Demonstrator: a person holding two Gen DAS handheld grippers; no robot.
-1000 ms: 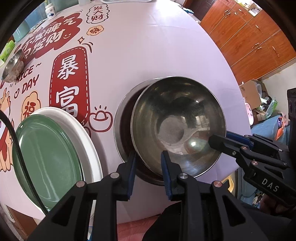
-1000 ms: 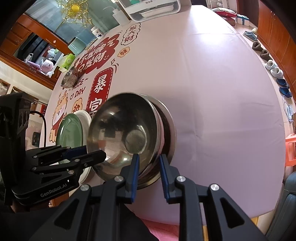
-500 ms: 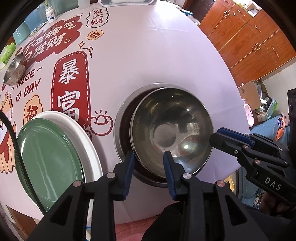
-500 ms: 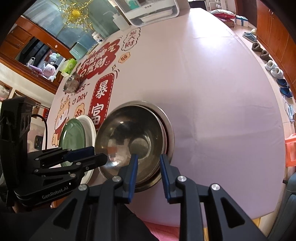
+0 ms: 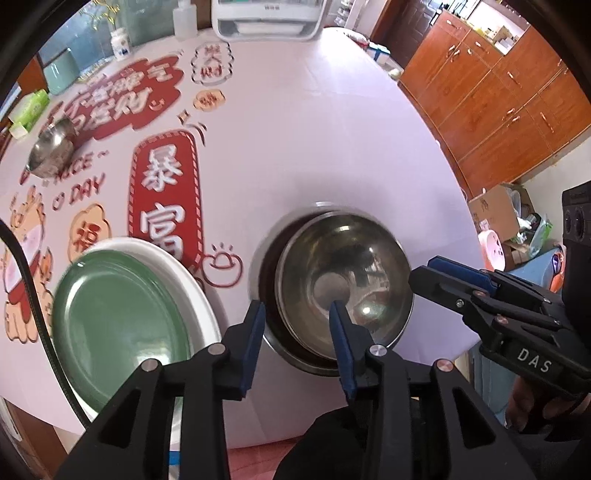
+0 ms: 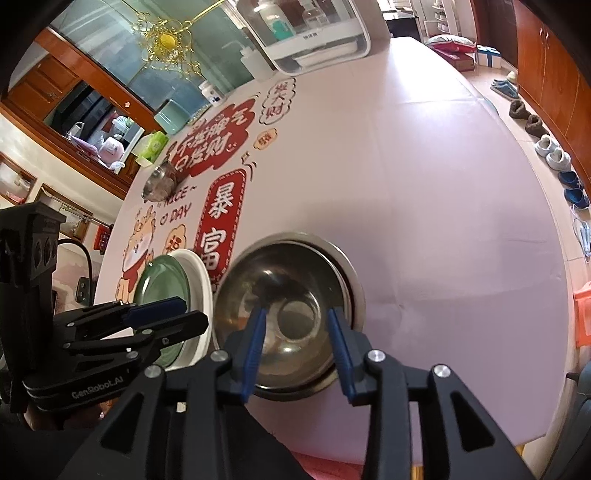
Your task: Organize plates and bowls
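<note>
Two shiny metal bowls sit one inside the other near the front edge of the bench point(image 5: 332, 129). The inner bowl point(image 5: 343, 280) rests in the bigger outer bowl point(image 5: 266, 295), pushed a bit to one side, so more of the big rim shows on the side toward the plates. Just beside the bowls is a green plate point(image 5: 118, 325). It lies on top of a white plate point(image 5: 199, 295), and the white rim peeks out around it. The plates and the bowls are close but it is hard to tell if they touch.

The left hand-held gripper point(image 5: 297, 325) hangs over the near rim of the bowls. Its blue fingers are spread apart and hold nothing. The right hand-held gripper point(image 6: 297, 332) is over the bowls too, with its fingers wide apart and nothing between them.

Far back on the bench, a small metal bowl point(image 5: 51, 147) sits on the red words of the tablecloth print point(image 5: 164, 195). Well behind it, at the far end, stands a white box with a lid point(image 5: 266, 18). Wooden cupboards point(image 5: 498, 96) stand off to the side.
</note>
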